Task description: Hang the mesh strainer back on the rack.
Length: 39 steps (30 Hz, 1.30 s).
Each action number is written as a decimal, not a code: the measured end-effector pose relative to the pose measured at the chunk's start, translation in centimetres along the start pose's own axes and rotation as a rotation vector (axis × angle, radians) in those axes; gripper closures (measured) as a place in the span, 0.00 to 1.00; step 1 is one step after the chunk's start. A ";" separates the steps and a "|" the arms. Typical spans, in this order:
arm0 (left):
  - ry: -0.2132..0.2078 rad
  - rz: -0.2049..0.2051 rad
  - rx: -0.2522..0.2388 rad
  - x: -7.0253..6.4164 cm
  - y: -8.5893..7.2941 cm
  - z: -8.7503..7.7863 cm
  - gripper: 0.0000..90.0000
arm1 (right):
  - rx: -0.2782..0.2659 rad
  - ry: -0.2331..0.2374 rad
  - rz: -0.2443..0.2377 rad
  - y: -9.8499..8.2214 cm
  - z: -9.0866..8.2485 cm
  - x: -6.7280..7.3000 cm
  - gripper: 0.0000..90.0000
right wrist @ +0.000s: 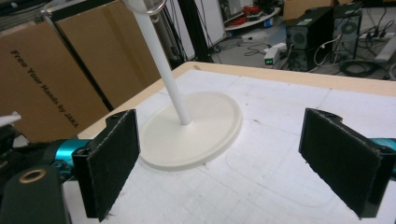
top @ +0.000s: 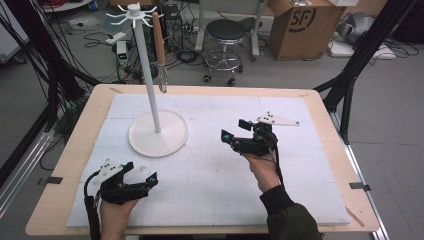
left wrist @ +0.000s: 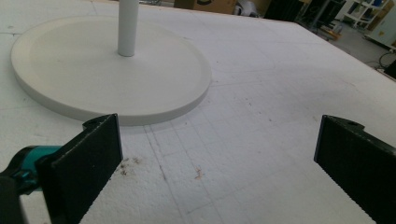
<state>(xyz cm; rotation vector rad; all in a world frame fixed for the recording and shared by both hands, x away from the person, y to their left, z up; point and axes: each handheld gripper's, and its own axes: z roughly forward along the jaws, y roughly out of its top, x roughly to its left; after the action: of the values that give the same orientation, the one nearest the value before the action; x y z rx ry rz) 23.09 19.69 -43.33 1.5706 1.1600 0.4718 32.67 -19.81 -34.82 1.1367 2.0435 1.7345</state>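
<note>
- The white foam-covered table (top: 210,165) carries a white stand (top: 150,90), pole upright on a round base left of centre.
- Something hangs from the hooks at its top, its long axis straight down.
- The right gripper (top: 235,131), held above the foam just right of the base, has its jaws spread wide with nothing between them.
- The left gripper (top: 142,172), near the front edge, also gapes empty.
- A cardboard box (top: 300,25) reads "SF"; another (right wrist: 46,74) reads "Free Your Hands by JAKA".
</note>
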 end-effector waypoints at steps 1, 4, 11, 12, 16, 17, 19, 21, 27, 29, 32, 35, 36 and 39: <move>0.000 -0.001 0.000 0.0 0.0 0.0 0.02 | 0.003 -0.003 -0.001 -0.2 -0.2 -0.1 0.13; 0.000 0.000 0.001 0.0 0.0 0.0 0.02 | 0.010 -0.012 0.007 -0.8 -0.8 -0.6 0.12; -0.006 0.001 0.009 -0.1 -0.1 0.1 0.02 | 0.014 -0.031 0.023 -2.2 -2.2 -1.6 0.11; -0.005 0.004 0.010 -0.2 -0.1 0.1 0.02 | 0.014 -0.034 0.025 -2.4 -2.4 -1.8 0.11; -0.005 0.004 0.011 -0.2 -0.2 0.2 0.02 | 0.034 -0.039 0.032 -3.2 -3.2 -2.2 0.11; -0.006 0.005 0.013 -0.2 -0.2 0.2 0.02 | 0.031 -0.043 0.022 -3.5 -3.3 -2.3 0.11; -0.006 0.006 0.016 -0.2 -0.2 0.2 0.02 | 0.035 -0.047 0.020 -3.8 -3.7 -2.5 0.11; -0.007 0.006 0.018 -0.3 -0.2 0.2 0.02 | 0.036 -0.048 0.021 -4.2 -4.0 -2.8 0.11; -0.002 0.008 0.019 -0.3 -0.3 0.3 0.02 | 0.032 -0.062 0.027 -4.9 -4.7 -3.4 0.11; -0.004 0.009 0.019 -0.3 -0.3 0.3 0.02 | 0.031 -0.062 0.035 -5.2 -4.9 -3.6 0.11; -0.013 0.007 0.016 -0.3 -0.3 0.3 0.02 | 0.039 -0.070 0.042 -5.6 -5.0 -4.0 0.11; -0.014 0.005 0.013 -0.4 -0.2 0.4 0.02 | 0.046 -0.080 0.032 -5.8 -5.1 -4.3 0.11; -0.013 0.006 0.015 -0.4 -0.2 0.4 0.02 | 0.045 -0.078 0.037 -5.9 -5.2 -4.3 0.11; -0.016 0.008 0.016 -0.4 -0.2 0.6 0.02 | 0.045 -0.078 0.039 -6.0 -5.4 -4.3 0.11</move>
<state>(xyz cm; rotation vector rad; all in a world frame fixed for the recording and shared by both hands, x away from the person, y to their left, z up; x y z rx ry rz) 23.24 19.02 -43.60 1.5905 1.1482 0.4560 29.79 -26.67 -40.16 1.2458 2.0371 1.6422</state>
